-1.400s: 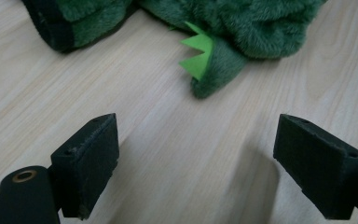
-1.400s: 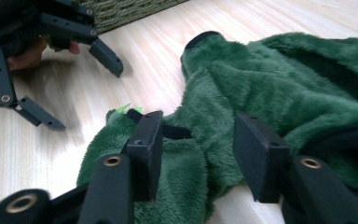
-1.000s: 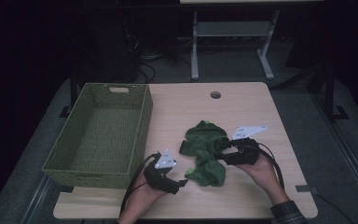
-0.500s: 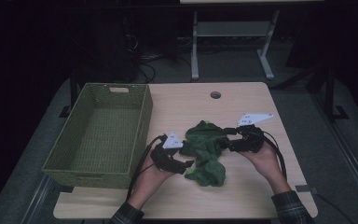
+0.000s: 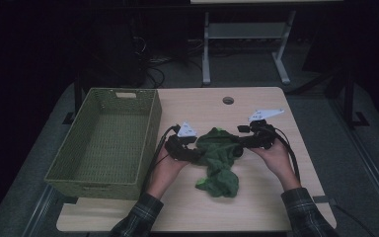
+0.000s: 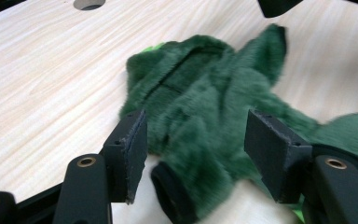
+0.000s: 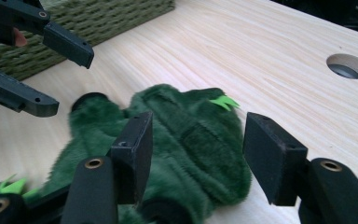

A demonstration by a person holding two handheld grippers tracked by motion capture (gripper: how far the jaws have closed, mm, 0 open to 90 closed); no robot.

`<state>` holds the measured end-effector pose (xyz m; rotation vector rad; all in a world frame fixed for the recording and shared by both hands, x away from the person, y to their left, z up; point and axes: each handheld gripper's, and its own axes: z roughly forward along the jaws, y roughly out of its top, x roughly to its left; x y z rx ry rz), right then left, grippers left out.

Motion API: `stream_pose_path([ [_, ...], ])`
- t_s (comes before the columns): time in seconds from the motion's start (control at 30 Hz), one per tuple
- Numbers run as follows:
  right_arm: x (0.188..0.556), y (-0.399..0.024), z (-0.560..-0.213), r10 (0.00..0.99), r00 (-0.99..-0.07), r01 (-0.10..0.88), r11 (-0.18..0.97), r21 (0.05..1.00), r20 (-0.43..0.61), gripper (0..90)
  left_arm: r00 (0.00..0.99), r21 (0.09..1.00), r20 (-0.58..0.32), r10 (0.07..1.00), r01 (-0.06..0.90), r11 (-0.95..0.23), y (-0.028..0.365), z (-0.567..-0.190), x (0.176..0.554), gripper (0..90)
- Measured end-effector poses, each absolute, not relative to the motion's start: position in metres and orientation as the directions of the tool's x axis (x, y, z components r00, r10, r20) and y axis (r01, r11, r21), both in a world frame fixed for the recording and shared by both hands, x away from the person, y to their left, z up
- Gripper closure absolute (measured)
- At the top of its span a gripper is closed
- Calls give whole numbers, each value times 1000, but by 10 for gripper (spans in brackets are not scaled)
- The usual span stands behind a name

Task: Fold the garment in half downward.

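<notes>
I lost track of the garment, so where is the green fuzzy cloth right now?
In the high view the green fuzzy cloth lies on the table's near middle, right of the basket.

On the table (image 5: 256,197), the basket (image 5: 98,182) sits along the left side, with the fleece garment (image 5: 218,158) to its right, near the middle. The left gripper (image 5: 193,154) is between basket and garment, at the garment's left edge; the right gripper (image 5: 238,144) is at its right edge, so the two face each other across it. Behind the garment, toward the far edge, is the table's cable hole (image 5: 228,100). The garment's lower part trails toward the near edge.
</notes>
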<state>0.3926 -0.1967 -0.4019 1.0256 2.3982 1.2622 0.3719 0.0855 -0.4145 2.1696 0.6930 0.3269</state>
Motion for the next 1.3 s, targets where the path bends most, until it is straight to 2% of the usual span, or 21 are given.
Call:
stream_pose_path([
  [0.17,403,-200,-409,709,-697,486,355,799,109,431,804,777,-21,595,387,-496,86,-419,393,388],
  [0.43,421,-200,-432,733,-672,508,349,787,109,440,795,790,-3,607,374,-486,86,-430,420,398],
  [0.83,432,-197,-459,739,-662,553,369,747,125,481,807,764,-43,588,406,-501,78,-461,438,421],
  [1.13,436,-199,-470,743,-655,585,381,716,140,509,810,748,-62,584,425,-510,75,-470,443,498],
  [1.3,436,-196,-474,748,-652,589,393,707,128,623,817,727,-64,573,431,-534,72,-473,446,607],
])
